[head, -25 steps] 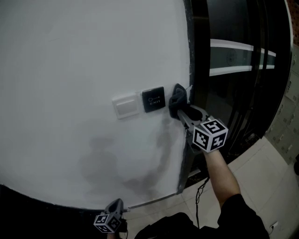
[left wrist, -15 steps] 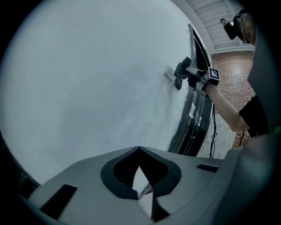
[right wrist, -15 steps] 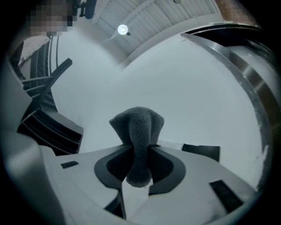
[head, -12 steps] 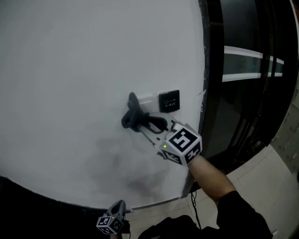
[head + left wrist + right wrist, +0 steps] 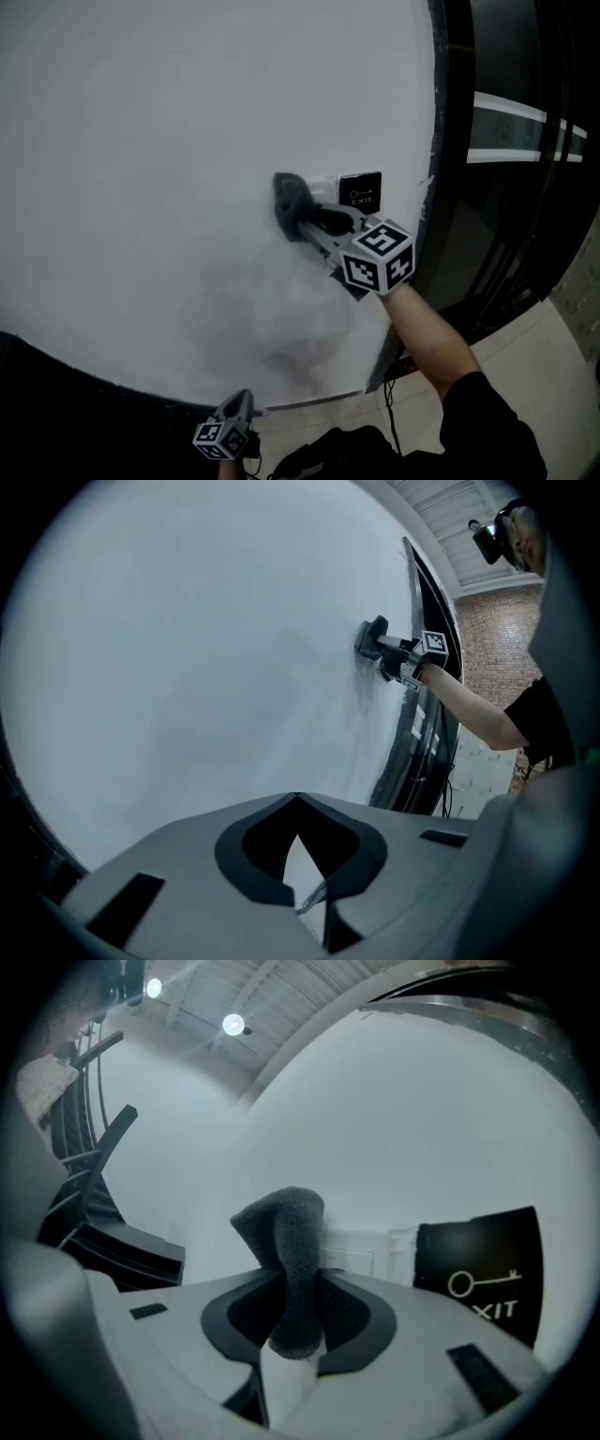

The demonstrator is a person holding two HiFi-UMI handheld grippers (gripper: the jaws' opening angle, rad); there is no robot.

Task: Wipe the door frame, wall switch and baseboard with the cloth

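My right gripper (image 5: 319,225) is shut on a dark grey cloth (image 5: 292,204), whose bunched end presses on the white wall over the white wall switch (image 5: 323,192). In the right gripper view the cloth (image 5: 291,1260) stands up between the jaws, with the white switch (image 5: 352,1260) just behind it and a black exit button plate (image 5: 483,1274) to its right. The black exit plate (image 5: 361,190) sits beside the dark door frame (image 5: 441,141). My left gripper (image 5: 239,412) hangs low near the dark baseboard (image 5: 75,370), empty, its jaws nearly closed.
A dark glass door (image 5: 516,169) with pale horizontal bands fills the right side. Light floor tiles (image 5: 525,366) lie below it. A cable (image 5: 394,375) hangs near the foot of the door frame. The left gripper view shows the same wall (image 5: 187,667) and my right arm (image 5: 469,705).
My right gripper has carried the cloth from the door frame edge leftwards past the black exit plate onto the white switch, then slightly up. The left gripper has stayed low.
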